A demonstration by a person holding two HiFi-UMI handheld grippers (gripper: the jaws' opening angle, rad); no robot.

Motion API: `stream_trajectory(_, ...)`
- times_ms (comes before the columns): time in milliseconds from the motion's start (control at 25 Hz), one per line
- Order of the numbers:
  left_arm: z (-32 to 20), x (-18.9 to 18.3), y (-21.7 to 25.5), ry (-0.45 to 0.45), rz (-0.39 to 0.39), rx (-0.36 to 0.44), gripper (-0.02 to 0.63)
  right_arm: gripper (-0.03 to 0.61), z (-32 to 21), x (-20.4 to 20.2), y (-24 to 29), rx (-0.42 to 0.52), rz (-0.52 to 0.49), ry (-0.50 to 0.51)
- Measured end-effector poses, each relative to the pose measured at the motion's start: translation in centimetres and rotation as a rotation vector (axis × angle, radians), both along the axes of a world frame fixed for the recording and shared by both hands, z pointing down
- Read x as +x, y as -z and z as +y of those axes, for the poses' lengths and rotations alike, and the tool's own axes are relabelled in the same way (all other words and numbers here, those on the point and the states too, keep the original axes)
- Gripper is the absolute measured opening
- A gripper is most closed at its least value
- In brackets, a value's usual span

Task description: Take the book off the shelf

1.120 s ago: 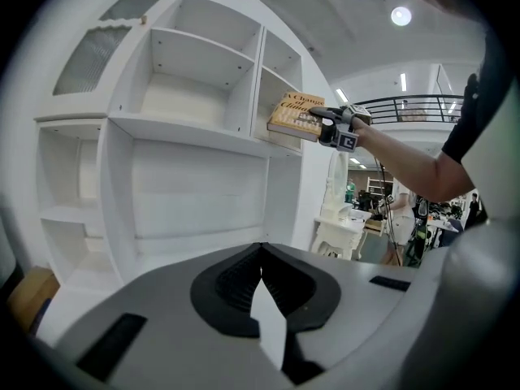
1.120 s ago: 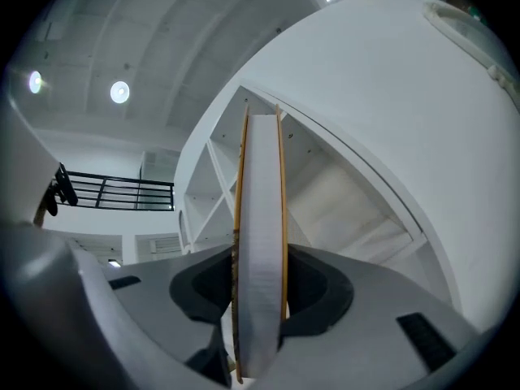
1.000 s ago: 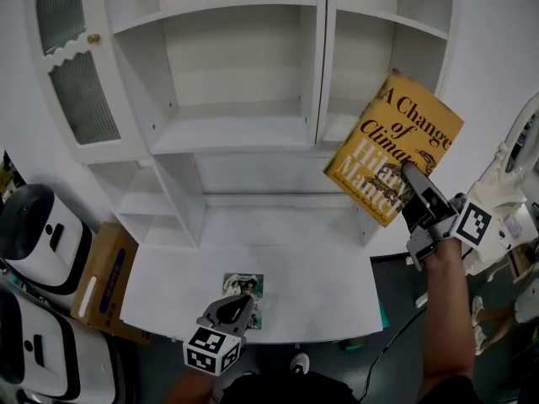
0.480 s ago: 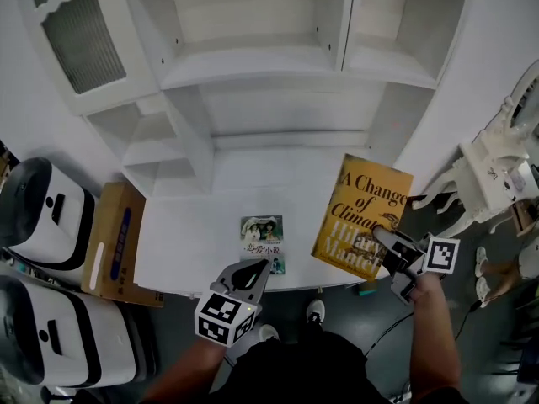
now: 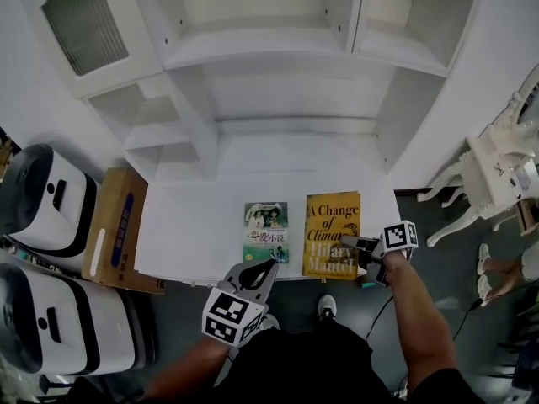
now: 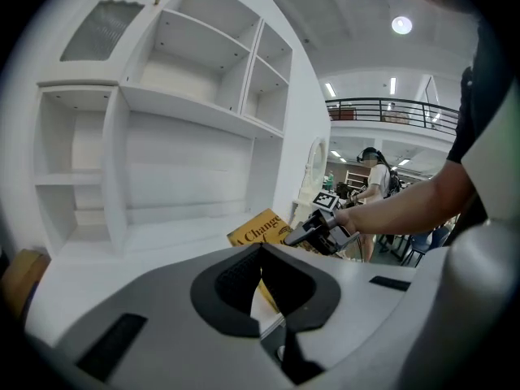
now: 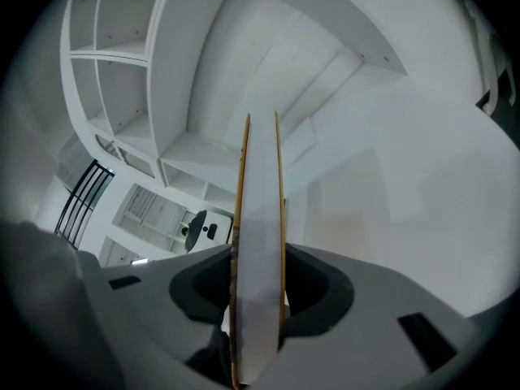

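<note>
Head view: left gripper [image 5: 268, 265], jaws pressed together and empty, at 6 o'clock of a small book [image 5: 266, 232]; at that book's 3 o'clock the yellow book [image 5: 331, 244] lies cover-up on the white desk [image 5: 202, 225], long axis 6 to 12, title top toward 12; right gripper [image 5: 350, 243] pinches its right edge; a second ago it hung tilted before the shelf [image 5: 278, 57].

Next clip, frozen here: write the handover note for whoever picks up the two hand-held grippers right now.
Left hand-held gripper: jaws together, holding nothing, at the front edge of the white desk.
Right hand-held gripper: shut on the yellow book, at its right edge.
Things: the yellow book is down at the desk, beside the smaller book. Whether it lies fully flat is unclear.
Done: the book is off the shelf unit.
Left: settle it, open the jaws, withdraw.
</note>
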State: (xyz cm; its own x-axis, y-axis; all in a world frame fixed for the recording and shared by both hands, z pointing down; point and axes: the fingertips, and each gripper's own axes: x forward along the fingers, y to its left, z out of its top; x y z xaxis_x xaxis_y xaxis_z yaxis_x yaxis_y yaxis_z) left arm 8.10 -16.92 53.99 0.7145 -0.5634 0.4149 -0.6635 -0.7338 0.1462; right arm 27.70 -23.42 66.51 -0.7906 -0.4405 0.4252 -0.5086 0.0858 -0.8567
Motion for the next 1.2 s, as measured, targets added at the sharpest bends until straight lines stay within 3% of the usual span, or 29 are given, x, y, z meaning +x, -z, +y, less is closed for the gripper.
stream_trajectory(360, -1.9, 0.8, 0.3, 0.142, -0.003, -0.010, 0.011, 0.153, -4.2, -1.5, -6.1, -0.158, -0.069, 0.111)
stream_trajectory(520, -2.1, 0.4, 0.3, 0.201, -0.009, -0.017, 0.011, 0.155, -5.4, -1.1, -7.5, -0.187, -0.072, 0.089)
stream_trajectory(960, -2.8, -0.9, -0.3, 0.268, -0.026, -0.033, 0.011, 0.248, -5.2, -0.1, -11.3, -0.190, 0.246, 0.022)
stream_trajectory(1200, -2.7, -0.6, -0.5, 0.242, -0.021, -0.033, 0.011, 0.265, -5.3, 0.1, -12.4, -0.149, 0.471, 0.080)
